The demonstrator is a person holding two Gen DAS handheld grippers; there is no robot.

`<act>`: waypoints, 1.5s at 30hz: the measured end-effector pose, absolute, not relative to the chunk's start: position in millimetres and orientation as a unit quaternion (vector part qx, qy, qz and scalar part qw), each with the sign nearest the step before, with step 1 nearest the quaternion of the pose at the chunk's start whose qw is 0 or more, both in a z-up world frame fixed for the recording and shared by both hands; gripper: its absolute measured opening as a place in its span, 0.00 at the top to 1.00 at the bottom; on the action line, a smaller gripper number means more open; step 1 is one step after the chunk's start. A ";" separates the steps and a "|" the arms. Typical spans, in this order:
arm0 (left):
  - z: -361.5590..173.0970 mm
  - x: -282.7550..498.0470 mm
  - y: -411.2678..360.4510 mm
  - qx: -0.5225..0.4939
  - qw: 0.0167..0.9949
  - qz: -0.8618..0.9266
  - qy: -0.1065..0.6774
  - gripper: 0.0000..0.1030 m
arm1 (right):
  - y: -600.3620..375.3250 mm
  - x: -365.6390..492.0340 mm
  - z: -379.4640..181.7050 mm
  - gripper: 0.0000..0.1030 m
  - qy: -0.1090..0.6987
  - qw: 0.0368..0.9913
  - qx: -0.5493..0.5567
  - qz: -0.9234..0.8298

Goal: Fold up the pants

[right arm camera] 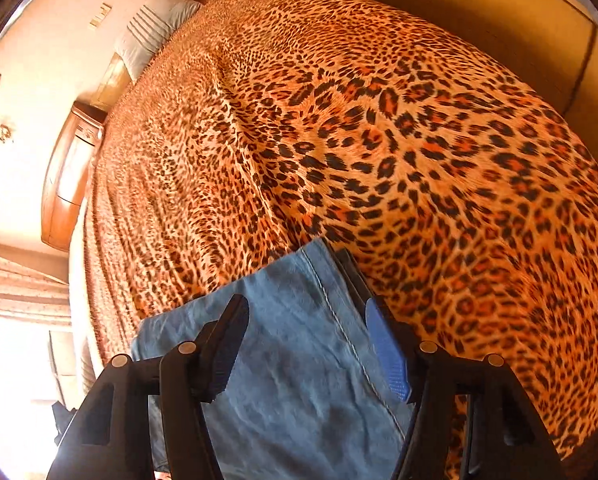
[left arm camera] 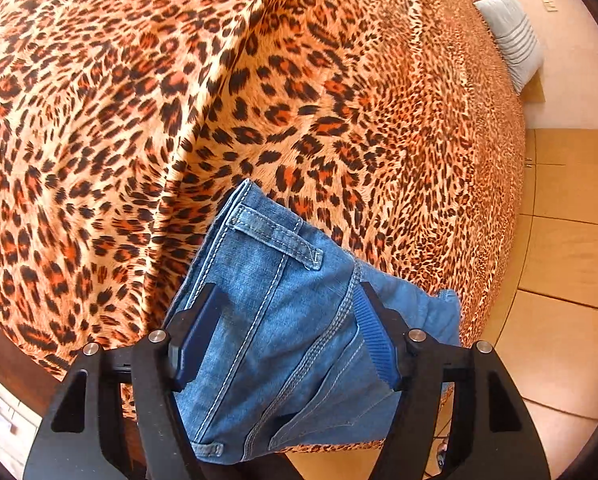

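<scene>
Nearest in my left view, my left gripper (left arm camera: 287,336) has its fingers spread wide with the waistband end of the jeans (left arm camera: 283,320) lying between them. Whether the pads actually pinch the denim I cannot tell; the gap looks too wide for a firm hold. A belt loop (left arm camera: 275,240) sits at 12 o'clock from the fingers, and a loose flap of denim trails off at 3 o'clock, over the bed edge and above the floor (left arm camera: 559,280).

In my right view, my right gripper (right arm camera: 307,348) is likewise spread, with a plainer stretch of the jeans (right arm camera: 299,360) between the fingers. Its blue pad (right arm camera: 387,356) rests beside a side seam. Again, I cannot tell whether it grips.

Beyond both, the bedspread (left arm camera: 179,100) runs wide and rumpled, with ridges at 11 to 12 o'clock. Farthest off, a pillow (right arm camera: 155,36) lies at the head of the bed, at 10 o'clock in the right view.

Risks, as I judge them:
- Thick waistband layers may slip from a wide, weak hold, dropping that end.
- The flap over the bed edge may drag the jeans toward the floor.
- Ridges in the bedspread may leave the fold uneven.
- Busy print and blur may hide edges when aligning.
</scene>
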State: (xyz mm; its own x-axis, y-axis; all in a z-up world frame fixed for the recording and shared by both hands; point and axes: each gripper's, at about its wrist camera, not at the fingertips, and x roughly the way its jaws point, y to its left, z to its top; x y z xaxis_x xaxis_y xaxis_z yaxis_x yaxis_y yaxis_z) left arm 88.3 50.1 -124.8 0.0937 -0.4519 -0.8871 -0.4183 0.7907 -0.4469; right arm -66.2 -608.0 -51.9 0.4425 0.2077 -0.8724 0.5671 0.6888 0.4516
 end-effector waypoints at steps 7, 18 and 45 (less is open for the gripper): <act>-100.6 93.0 11.6 -0.259 0.714 -0.046 0.649 0.78 | -590.1 -32.0 -46.3 0.96 0.539 0.787 0.286 -0.089; -116.4 80.5 54.3 -0.299 0.689 0.001 0.660 0.93 | -550.6 -19.1 -30.4 0.76 0.543 0.804 0.200 -0.135; -102.3 54.9 85.5 -0.307 0.681 -0.048 0.663 0.45 | -646.5 -160.4 -26.9 0.34 0.545 0.717 0.374 -0.222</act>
State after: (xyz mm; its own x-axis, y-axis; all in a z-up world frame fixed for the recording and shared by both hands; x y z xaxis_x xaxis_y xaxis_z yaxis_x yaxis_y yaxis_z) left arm 54.9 85.5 -102.3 0.1156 -0.4723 -0.8739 -0.3415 0.8072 -0.4814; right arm -160.4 -646.5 -26.9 0.3084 0.0903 -0.9469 0.7256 0.6214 0.2956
